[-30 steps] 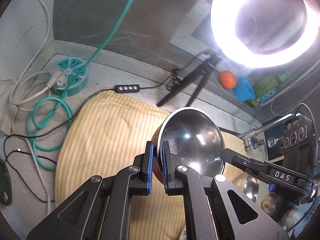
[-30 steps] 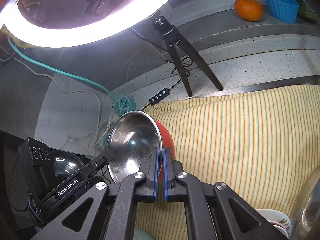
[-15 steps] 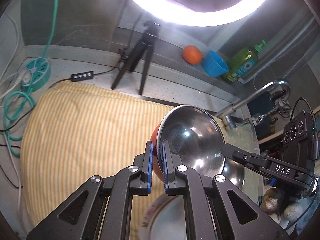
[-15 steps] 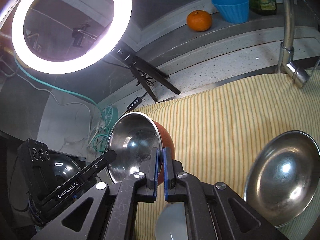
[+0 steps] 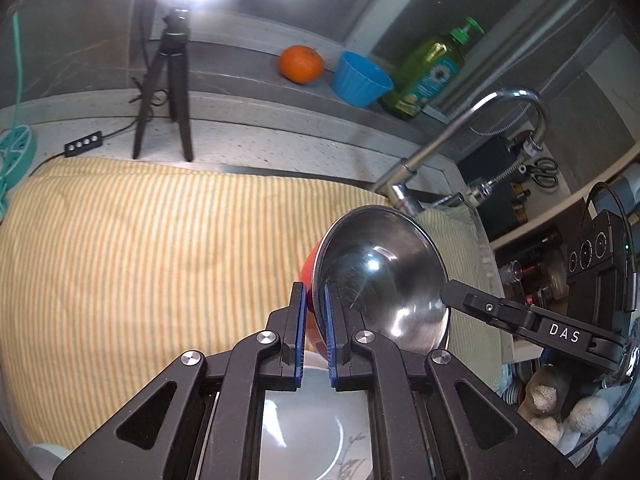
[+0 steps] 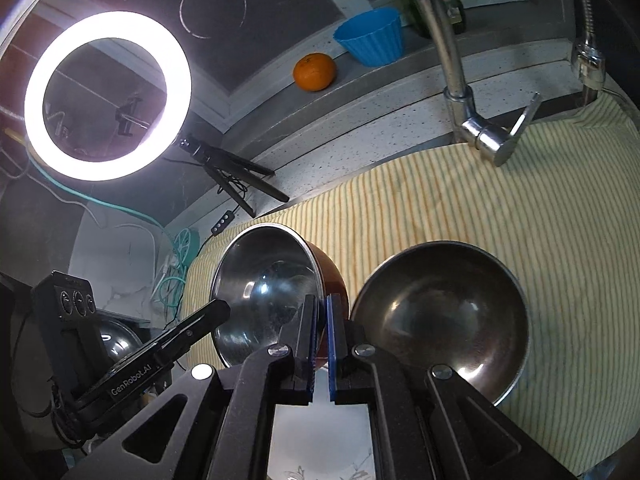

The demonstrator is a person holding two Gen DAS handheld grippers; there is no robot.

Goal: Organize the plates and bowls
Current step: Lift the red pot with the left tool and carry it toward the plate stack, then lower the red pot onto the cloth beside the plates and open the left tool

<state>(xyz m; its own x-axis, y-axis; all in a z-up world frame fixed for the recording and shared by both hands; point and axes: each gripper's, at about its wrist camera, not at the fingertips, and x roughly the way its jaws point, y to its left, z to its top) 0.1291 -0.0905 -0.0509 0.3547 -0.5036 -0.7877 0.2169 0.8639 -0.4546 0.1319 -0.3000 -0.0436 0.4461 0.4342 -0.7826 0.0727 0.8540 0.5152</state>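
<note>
- Both grippers are clamped nearly shut on one bowl: left gripper [image 5: 315,334] pinches its left rim, right gripper [image 6: 320,344] the opposite rim.
- Red-outside steel bowl [image 5: 380,276] hangs tilted above the striped cloth [image 5: 160,248], just left of a second steel bowl [image 6: 440,312], over a white plate [image 6: 320,440].
- Likely light, stiff and slick; rim pinches look sensible, though it could swivel.

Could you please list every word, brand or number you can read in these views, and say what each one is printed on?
"DAS": on the right hand-held gripper, on the side of its arm, seen from the left wrist.
"GenRobot.AI": on the left hand-held gripper, on the side of its arm, seen from the right wrist.
Soap bottle label: too blurred to read.
</note>
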